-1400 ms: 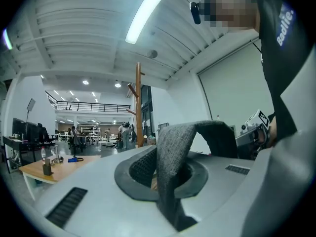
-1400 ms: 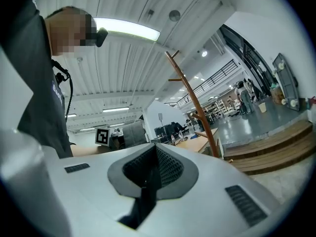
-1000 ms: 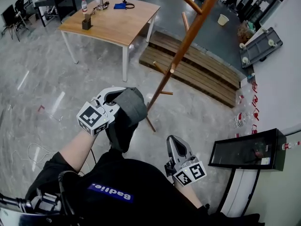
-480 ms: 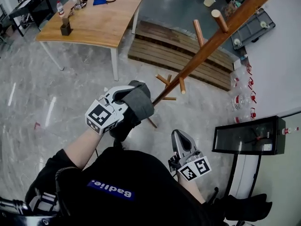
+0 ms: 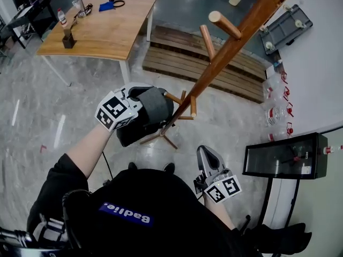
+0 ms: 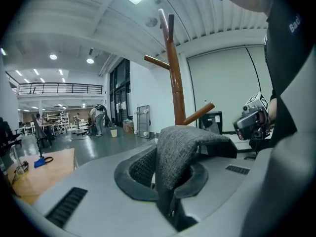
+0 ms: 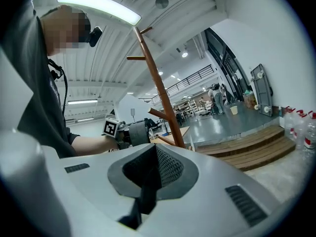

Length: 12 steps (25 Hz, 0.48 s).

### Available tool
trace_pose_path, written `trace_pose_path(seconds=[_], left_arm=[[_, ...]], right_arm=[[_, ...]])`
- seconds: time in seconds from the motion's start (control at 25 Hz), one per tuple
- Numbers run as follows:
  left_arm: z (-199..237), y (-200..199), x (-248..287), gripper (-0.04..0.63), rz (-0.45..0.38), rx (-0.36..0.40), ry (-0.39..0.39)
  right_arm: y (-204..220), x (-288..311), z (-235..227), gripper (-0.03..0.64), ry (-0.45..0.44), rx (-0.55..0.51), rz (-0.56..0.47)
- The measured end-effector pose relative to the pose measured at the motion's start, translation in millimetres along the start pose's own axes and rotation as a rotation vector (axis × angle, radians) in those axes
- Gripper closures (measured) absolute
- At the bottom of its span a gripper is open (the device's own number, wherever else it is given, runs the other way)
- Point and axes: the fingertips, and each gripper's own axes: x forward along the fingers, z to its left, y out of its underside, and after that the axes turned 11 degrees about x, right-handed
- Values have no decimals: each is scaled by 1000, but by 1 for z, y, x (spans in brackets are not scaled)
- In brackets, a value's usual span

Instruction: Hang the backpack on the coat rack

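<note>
Dark grey backpack [image 5: 151, 107] held aloft beside brown wooden coat rack [image 5: 225, 52].

Blocked 1 o'clock: brown wooden coat rack [image 5: 230, 47] | 11 o'clock: light wooden table [image 5: 107, 31] | 3 o'clock: black glass-fronted cabinet [image 5: 281, 162] | clear 9 o'clock: grey floor [image 5: 37, 106]

Head view: peering steeply down, close above the coat rack [image 5: 231, 46]. Left gripper view: tilting up at it from nearby. Right gripper view: likewise, from its other side. All three sharing that rack.
</note>
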Motion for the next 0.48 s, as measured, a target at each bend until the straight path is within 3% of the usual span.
trace_pose_path(seconds=[0.24, 0.48], left_arm=[[9, 2, 31, 565, 56, 57, 115], [12, 19, 63, 565, 127, 55, 222]], right_arm=[[4, -4, -30, 611, 19, 19, 48], [7, -6, -43, 611, 27, 32, 71]])
